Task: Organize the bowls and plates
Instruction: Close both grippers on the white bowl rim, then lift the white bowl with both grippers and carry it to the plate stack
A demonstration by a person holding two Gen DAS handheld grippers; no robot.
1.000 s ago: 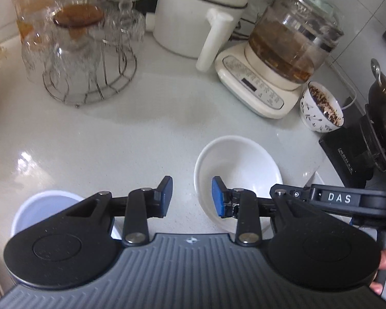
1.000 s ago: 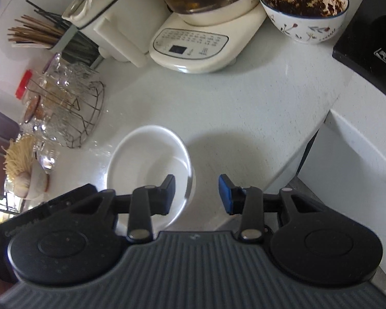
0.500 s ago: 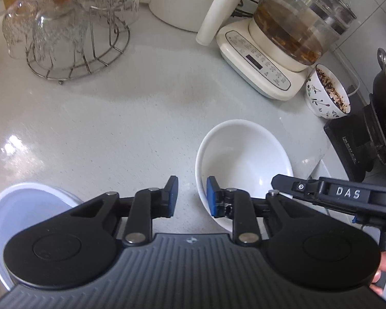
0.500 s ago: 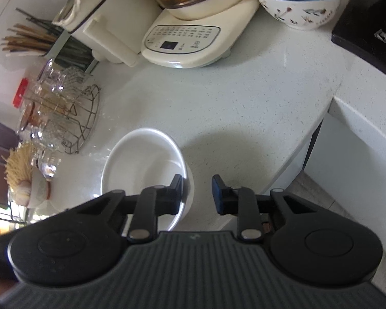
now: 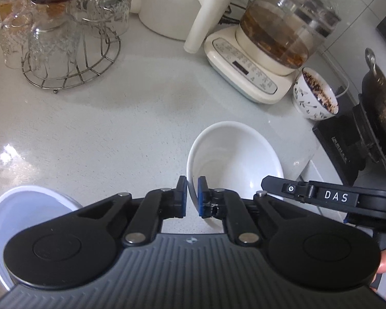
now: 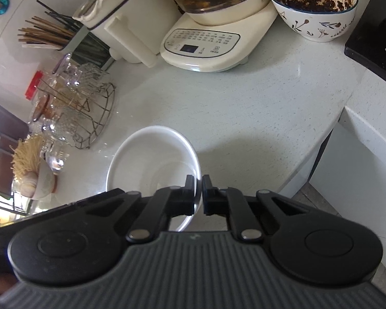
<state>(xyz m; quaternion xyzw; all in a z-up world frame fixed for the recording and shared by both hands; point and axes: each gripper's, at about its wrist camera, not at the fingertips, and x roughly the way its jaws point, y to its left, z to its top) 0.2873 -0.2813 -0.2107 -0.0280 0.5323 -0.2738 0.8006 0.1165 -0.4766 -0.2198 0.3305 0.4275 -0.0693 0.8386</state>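
A white bowl [image 5: 239, 159] stands on the pale counter near its front edge; it also shows in the right wrist view [image 6: 151, 159]. My left gripper [image 5: 192, 197] is shut on the bowl's left rim. My right gripper [image 6: 198, 195] is shut on the bowl's right rim, and it shows in the left wrist view as the black body marked DAS [image 5: 332, 198]. A pale blue-white plate [image 5: 15, 216] lies at the counter's front left, partly hidden under my left gripper.
A wire rack of upturned glasses [image 5: 64, 38] stands at the back left. A white appliance [image 5: 182, 2], a glass kettle on a cream base [image 5: 270, 51] and a patterned bowl of dark food [image 5: 316, 95] stand behind. A black cooktop with a pan [image 5: 368, 128] is at the right.
Both grippers have closed from open onto opposite rims of the white bowl. The left camera has moved slightly nearer the bowl.
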